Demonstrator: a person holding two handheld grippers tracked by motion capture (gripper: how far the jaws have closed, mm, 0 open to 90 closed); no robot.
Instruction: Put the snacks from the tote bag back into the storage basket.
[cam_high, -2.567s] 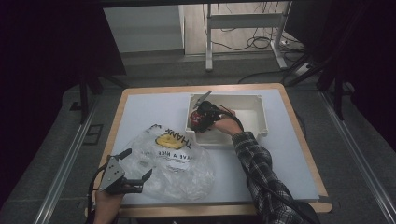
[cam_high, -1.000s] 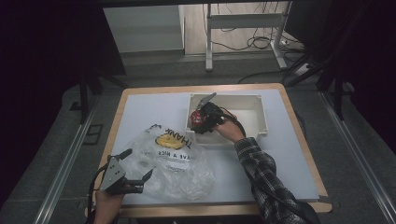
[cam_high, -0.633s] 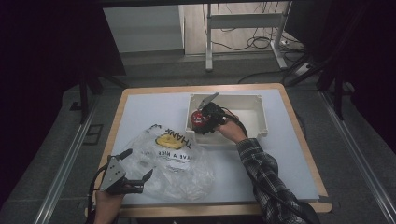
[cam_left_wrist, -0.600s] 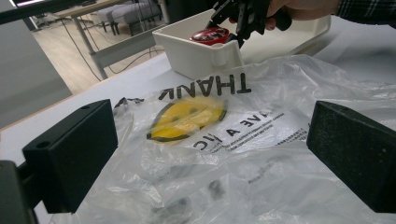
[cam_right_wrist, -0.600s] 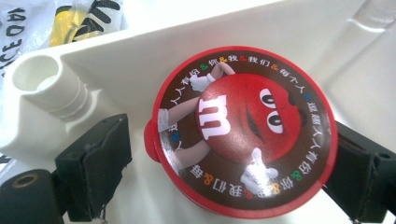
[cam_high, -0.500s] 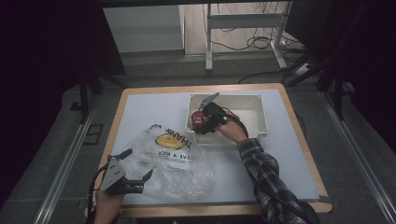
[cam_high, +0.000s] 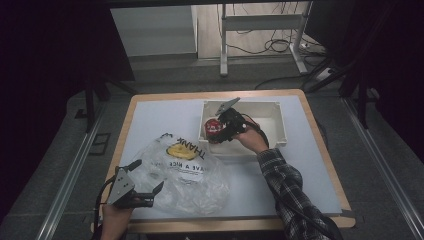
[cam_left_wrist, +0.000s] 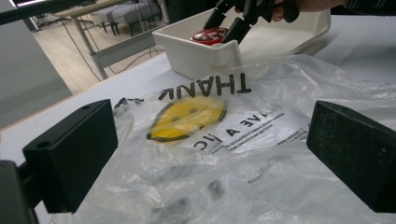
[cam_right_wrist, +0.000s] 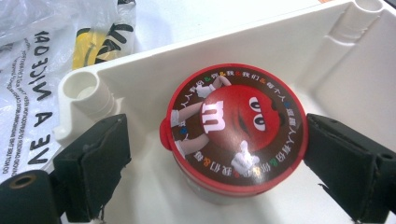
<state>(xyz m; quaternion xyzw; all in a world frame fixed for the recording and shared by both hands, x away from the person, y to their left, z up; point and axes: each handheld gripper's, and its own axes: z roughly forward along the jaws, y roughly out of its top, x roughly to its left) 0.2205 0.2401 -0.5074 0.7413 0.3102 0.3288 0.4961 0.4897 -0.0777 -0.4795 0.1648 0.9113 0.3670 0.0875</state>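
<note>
Red-lidded candy tub (cam_right_wrist: 236, 135) is straddled by the parted right gripper (cam_right_wrist: 215, 168), ungripped; closing seems next. Left gripper (cam_left_wrist: 210, 154) gapes empty over the plastic bag (cam_left_wrist: 224, 154).

The high view is dim and slightly soft: the white worktop (cam_high: 165, 117) is evenly lit, seemingly from above, while its surroundings sink into near black. The gripper views are brighter. Soft sheen lies on the plastic bag (cam_left_wrist: 243, 154), whose near folds blur; the red lid (cam_right_wrist: 236, 126) is sharp, with mild glare.
</note>
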